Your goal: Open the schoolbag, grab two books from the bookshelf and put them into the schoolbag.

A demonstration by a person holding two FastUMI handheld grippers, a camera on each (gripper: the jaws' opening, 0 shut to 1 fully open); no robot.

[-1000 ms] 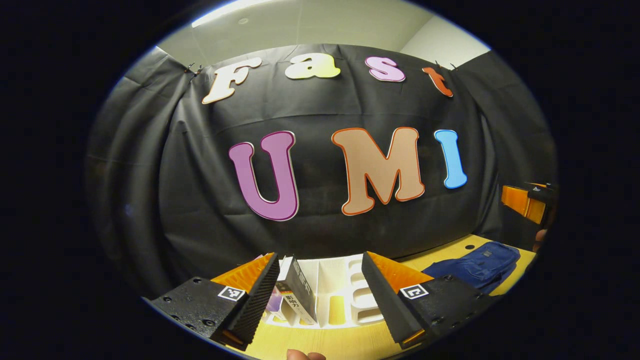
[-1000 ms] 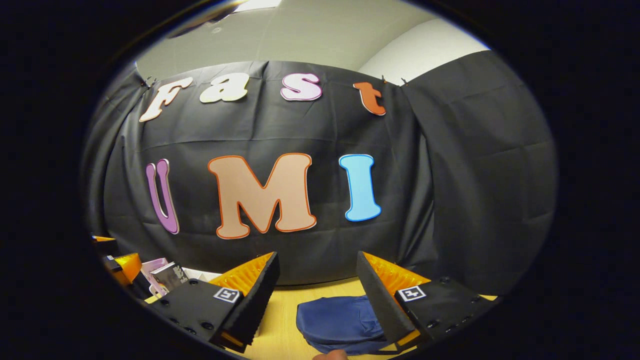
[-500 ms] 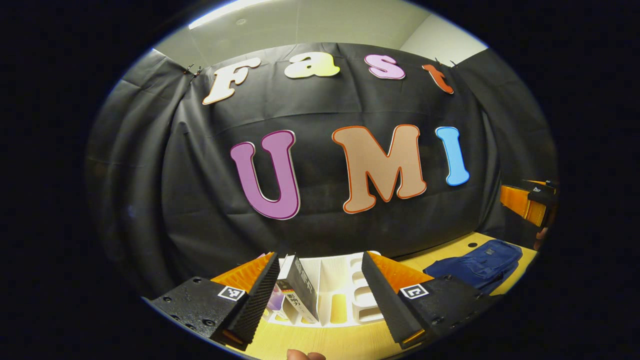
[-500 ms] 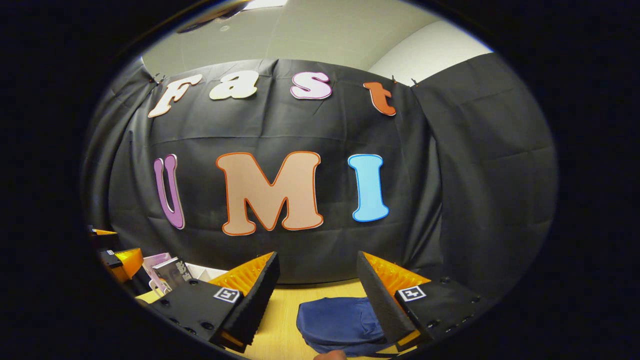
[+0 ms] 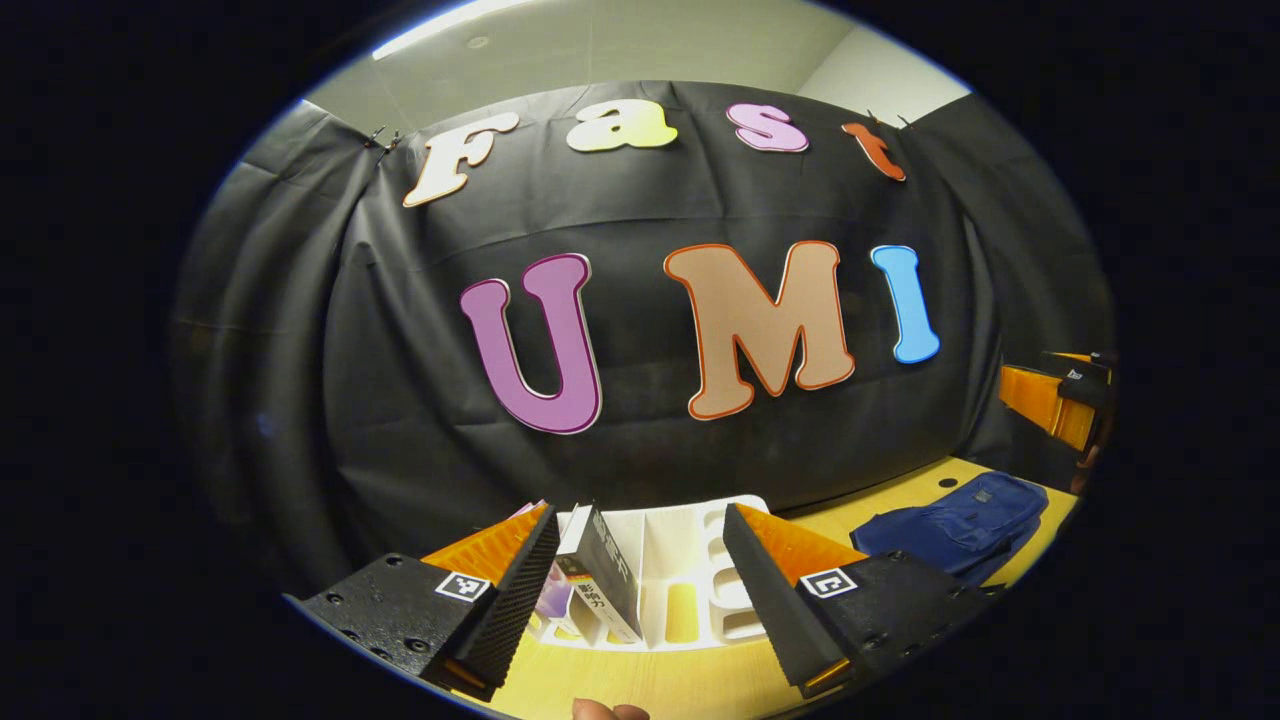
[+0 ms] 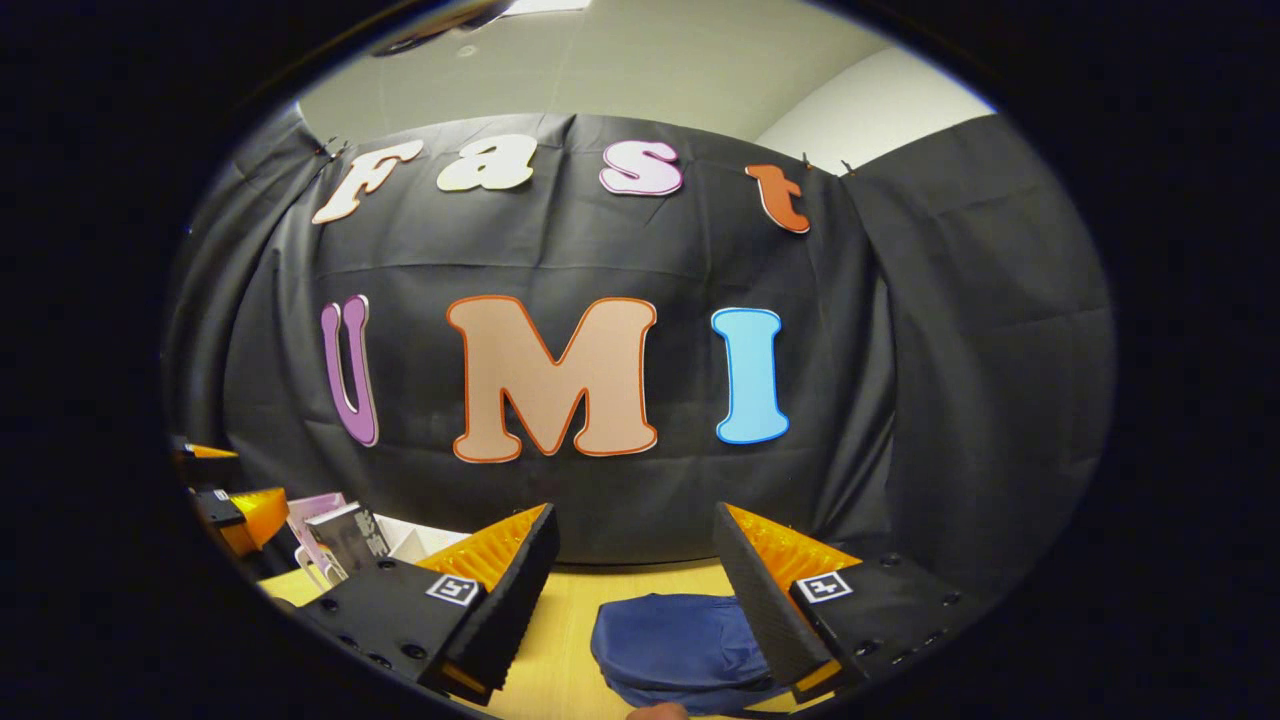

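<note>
A white bookshelf (image 5: 690, 560) stands on the yellow table just past my left gripper (image 5: 640, 600), which is open with nothing held. A dark-covered book (image 5: 605, 570) leans in the shelf's left slot, with a pink one (image 5: 552, 598) behind it. The blue schoolbag (image 5: 955, 525) lies flat on the table to the right in the left gripper view. In the right gripper view the schoolbag (image 6: 680, 645) lies right below my open right gripper (image 6: 635, 600), its zip hidden. The books (image 6: 345, 535) stand at the far left there.
The wooden table (image 6: 565, 640) runs up to the black cloth wall. The other gripper (image 5: 1060, 400) hangs at the right edge of the left gripper view, and the left gripper (image 6: 240, 510) sits at the left edge of the right gripper view. A fingertip (image 5: 610, 710) shows at the bottom.
Both views have tipped down slightly and the right one has swung a little left, so the shelf and books show more. The bag, books and both open grippers stay as they were.
</note>
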